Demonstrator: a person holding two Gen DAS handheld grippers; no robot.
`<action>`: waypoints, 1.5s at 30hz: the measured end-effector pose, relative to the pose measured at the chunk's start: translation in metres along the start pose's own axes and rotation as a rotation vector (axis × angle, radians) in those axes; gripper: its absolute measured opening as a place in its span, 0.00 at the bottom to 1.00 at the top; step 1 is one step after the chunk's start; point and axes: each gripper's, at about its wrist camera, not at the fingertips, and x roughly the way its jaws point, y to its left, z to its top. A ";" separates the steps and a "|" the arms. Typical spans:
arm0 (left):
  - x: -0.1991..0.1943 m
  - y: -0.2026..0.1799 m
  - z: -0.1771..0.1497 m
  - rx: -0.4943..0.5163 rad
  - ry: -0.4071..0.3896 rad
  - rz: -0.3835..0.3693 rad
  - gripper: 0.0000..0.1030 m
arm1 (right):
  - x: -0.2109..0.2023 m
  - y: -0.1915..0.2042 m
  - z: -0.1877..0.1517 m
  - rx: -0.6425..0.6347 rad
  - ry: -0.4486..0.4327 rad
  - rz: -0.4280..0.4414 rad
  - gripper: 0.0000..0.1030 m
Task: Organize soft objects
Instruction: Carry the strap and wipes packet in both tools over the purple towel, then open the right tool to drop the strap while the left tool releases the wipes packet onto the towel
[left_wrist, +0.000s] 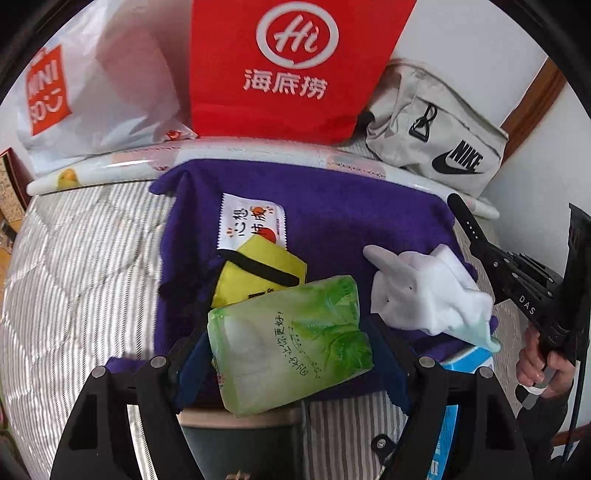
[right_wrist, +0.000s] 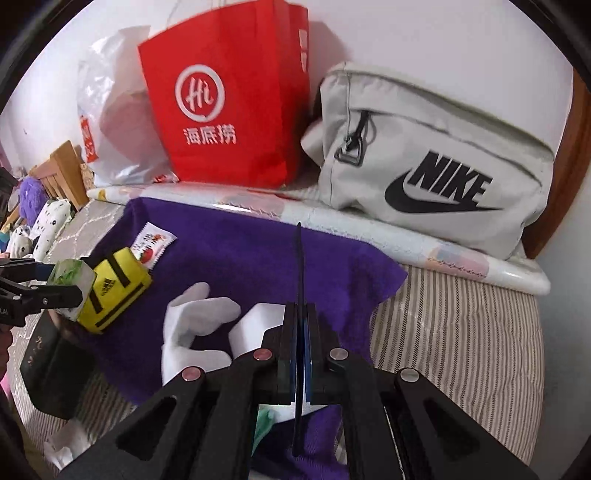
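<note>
My left gripper (left_wrist: 291, 354) is shut on a green tissue pack (left_wrist: 291, 339) and holds it over the near edge of a purple cloth (left_wrist: 351, 221) spread on the bed. On the cloth lie a yellow pouch (left_wrist: 258, 273), a white printed sachet (left_wrist: 253, 221) and a white glove (left_wrist: 424, 291). In the right wrist view my right gripper (right_wrist: 301, 332) is shut with nothing between its pads, above the purple cloth (right_wrist: 258, 258), beside the white glove (right_wrist: 195, 328). The left gripper with the tissue pack (right_wrist: 70, 280) shows at the left, next to the yellow pouch (right_wrist: 118, 291).
A red paper bag (right_wrist: 229, 110), a white plastic bag (right_wrist: 110, 122) and a grey Nike bag (right_wrist: 436, 162) stand against the wall behind the cloth. A rolled mat (right_wrist: 406, 229) lies in front of them. A black box (right_wrist: 55, 369) sits at the left; the striped bedsheet (right_wrist: 461, 332) lies right.
</note>
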 end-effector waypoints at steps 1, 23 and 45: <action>0.004 0.000 0.001 0.002 0.007 0.003 0.76 | 0.002 0.000 0.000 0.002 0.005 0.004 0.03; 0.032 0.005 0.003 -0.020 0.046 -0.015 0.78 | 0.028 -0.004 0.001 0.027 0.107 0.014 0.04; -0.010 0.018 -0.015 -0.078 0.003 -0.063 0.86 | -0.023 0.012 -0.001 0.041 0.011 0.050 0.53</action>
